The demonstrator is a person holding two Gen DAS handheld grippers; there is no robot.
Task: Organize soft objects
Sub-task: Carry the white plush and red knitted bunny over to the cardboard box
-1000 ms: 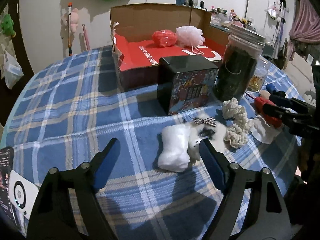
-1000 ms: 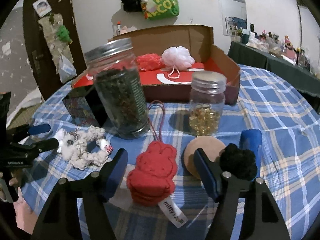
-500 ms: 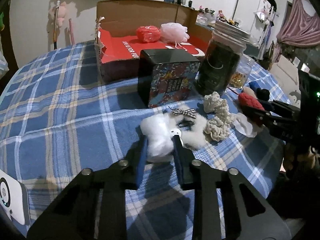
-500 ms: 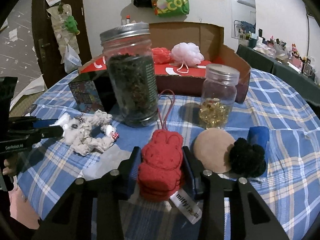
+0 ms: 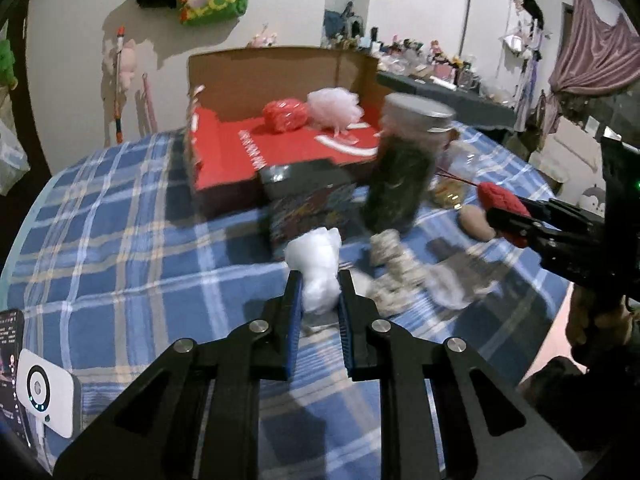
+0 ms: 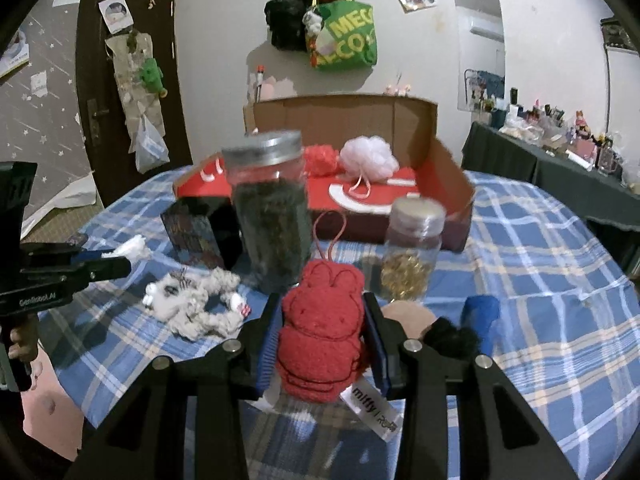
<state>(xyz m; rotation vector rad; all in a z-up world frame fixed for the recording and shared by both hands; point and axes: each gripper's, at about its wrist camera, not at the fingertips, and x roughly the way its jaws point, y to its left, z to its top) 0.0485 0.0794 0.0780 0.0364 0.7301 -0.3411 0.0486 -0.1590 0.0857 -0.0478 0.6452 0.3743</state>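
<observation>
**Both grippers loaded, box across the table**

Blue plaid tablecloth [image 5: 120, 240], cluttered bedroom behind. Left gripper [image 5: 319, 292] pinched tight on white fluffy toy [image 5: 316, 268]; right gripper [image 6: 323, 332] clamped on red bunny plush [image 6: 322, 332], jaws recently drawn in around it. Open cardboard box [image 5: 280, 80] far across from both, red pouf [image 5: 285, 115] and pink pouf [image 5: 335, 107] already inside. Between fingers and box: dark tin [image 5: 308, 196], tall dark jar [image 6: 270, 216], small jar [image 6: 412, 248]. Knitted rope toy [image 6: 200, 308] unclaimed, near left.
</observation>
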